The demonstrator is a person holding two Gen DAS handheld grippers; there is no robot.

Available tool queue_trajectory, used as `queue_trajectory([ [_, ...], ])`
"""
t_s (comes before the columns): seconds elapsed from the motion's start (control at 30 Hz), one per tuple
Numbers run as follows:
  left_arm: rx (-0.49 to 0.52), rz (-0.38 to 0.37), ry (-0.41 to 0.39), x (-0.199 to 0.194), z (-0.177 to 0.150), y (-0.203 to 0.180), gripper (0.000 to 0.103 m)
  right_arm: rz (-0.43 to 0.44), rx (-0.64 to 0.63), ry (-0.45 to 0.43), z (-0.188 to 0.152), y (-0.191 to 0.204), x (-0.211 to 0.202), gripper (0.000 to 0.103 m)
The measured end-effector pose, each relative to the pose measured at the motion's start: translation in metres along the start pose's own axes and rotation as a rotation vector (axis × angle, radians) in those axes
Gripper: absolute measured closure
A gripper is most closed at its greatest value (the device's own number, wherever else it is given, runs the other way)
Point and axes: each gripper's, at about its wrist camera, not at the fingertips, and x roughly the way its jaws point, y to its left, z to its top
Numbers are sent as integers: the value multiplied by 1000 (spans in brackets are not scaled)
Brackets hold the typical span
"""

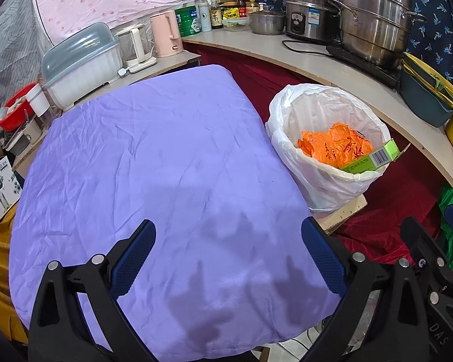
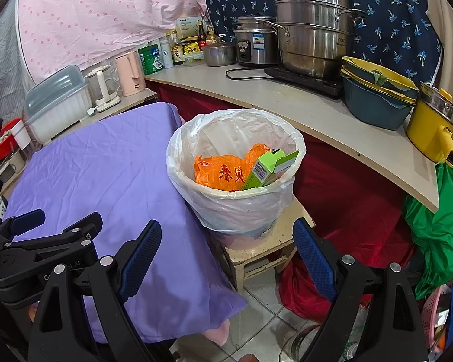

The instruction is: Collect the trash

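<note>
A bin lined with a white plastic bag (image 1: 314, 187) (image 2: 238, 208) stands on a small stool (image 2: 265, 242) beside a table under a purple cloth (image 1: 166, 166) (image 2: 90, 166). Inside the bin lie a crumpled orange bag (image 1: 329, 146) (image 2: 217, 173) and a green carton (image 1: 374, 158) (image 2: 265, 166) that leans on the rim. My left gripper (image 1: 229, 241) (image 2: 57, 220) hangs open over the near part of the cloth with nothing between its fingers. Just to its right, my right gripper (image 2: 228, 241) (image 1: 435, 226) is open and empty, short of the bin.
A curved counter (image 2: 287, 102) behind the bin carries steel pots (image 2: 314, 42), a rice cooker, stacked basins (image 2: 377, 96), a yellow pot (image 2: 432, 129) and bottles. A dish box (image 1: 81, 63) and kettles stand behind the table. Red cloth and a green bag (image 2: 438, 211) lie on the floor at the right.
</note>
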Motion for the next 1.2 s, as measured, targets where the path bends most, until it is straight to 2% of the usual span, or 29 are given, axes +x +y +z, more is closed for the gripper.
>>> queue_trajectory([
  [0.5,11,-6,3,0,-1,-4,10,-4,17,-5,-3,-2,0,18],
  [0.63,14,-4,3,0,-1,-5,10,-1,21,-11,-2,-3,0,12],
  [0.9,17,-5,5,2,-1,-2,10,9,32,-5,-3,-3,3,12],
  [0.97,17,4,3,2,-1,-2,10,7,37,-8,-3,-4,3,7],
  [1.2,24,0,2,2,-1,1,10,9,45,-17,-2,-7,2,7],
])
